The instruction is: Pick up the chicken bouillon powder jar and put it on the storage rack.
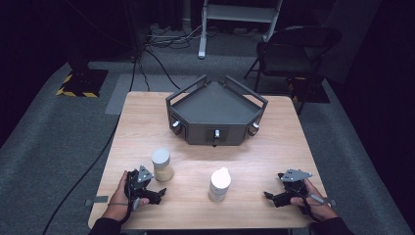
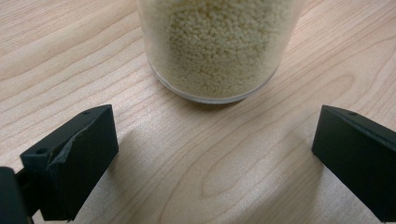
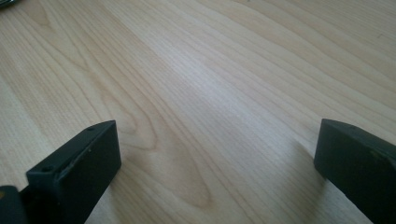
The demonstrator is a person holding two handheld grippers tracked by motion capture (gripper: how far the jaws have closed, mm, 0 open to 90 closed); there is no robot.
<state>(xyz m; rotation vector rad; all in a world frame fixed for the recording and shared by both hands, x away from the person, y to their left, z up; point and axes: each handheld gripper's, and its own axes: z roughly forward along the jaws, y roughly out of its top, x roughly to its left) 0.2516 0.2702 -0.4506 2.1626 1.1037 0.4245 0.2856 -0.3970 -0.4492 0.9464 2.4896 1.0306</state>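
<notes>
A clear jar of pale yellow grains [image 1: 162,165] with a grey lid stands on the wooden table [image 1: 254,156] at the front left. My left gripper [image 1: 159,192] rests just in front of it, open; in the left gripper view the jar [image 2: 215,46] stands a little beyond the wide-spread jaws, untouched. A white bottle [image 1: 219,184] with a white cap stands near the front middle. My right gripper [image 1: 268,196] lies at the front right, open, pointing left toward the bottle. Bare wood lies between its jaws in the right gripper view.
A dark grey angular tray-like unit [image 1: 215,111] with raised rails and small knobs on its front sits at the table's far middle. Beyond the table are a folding chair [image 1: 293,49], a white stand [image 1: 203,29] and cables on the grey carpet.
</notes>
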